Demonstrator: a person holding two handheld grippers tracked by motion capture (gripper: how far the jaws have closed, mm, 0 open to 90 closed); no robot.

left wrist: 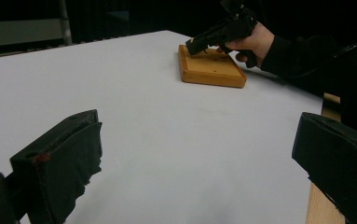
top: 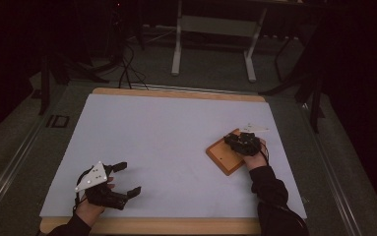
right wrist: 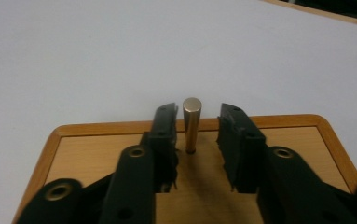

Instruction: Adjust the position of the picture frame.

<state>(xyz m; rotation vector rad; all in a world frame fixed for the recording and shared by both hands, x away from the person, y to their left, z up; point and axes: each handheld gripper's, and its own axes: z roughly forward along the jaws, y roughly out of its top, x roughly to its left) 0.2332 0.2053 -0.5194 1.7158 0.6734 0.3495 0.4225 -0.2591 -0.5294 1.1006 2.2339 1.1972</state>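
high view: my right gripper (top: 239, 141) is down over the wooden block (top: 224, 158) at about 3 o'clock on the white counter (top: 166, 147), with my hand tucked behind it at the block's near corner. my left gripper (top: 127, 179) rests at about 7 o'clock, well apart from the block, fingers spread wide with nothing between them. i judge it is parked there to keep clear while the right does the work. the picture is dim, so i can't make out the pin from up here.

left gripper view: my own two fingers stand far apart at the bottom corners, bare counter between them. off at 1 o'clock the block lies flat, and my right gripper tips down onto its far part, the hand behind it.

right gripper view: the metal pin (right wrist: 191, 123) stands upright in a hole in the block (right wrist: 92, 149), the only thing the block carries here. other holes, if any, are hidden under my gripper. my right gripper (right wrist: 195, 130) straddles the pin, the left finger (right wrist: 163, 130) just beside it, perhaps touching, the right finger (right wrist: 234, 137) apart with a visible gap. so the fingers are partly closed around the pin but not yet gripping it. coming in level with the pin's shaft lets them meet it squarely, i'd say for a straight pull out of its hole.
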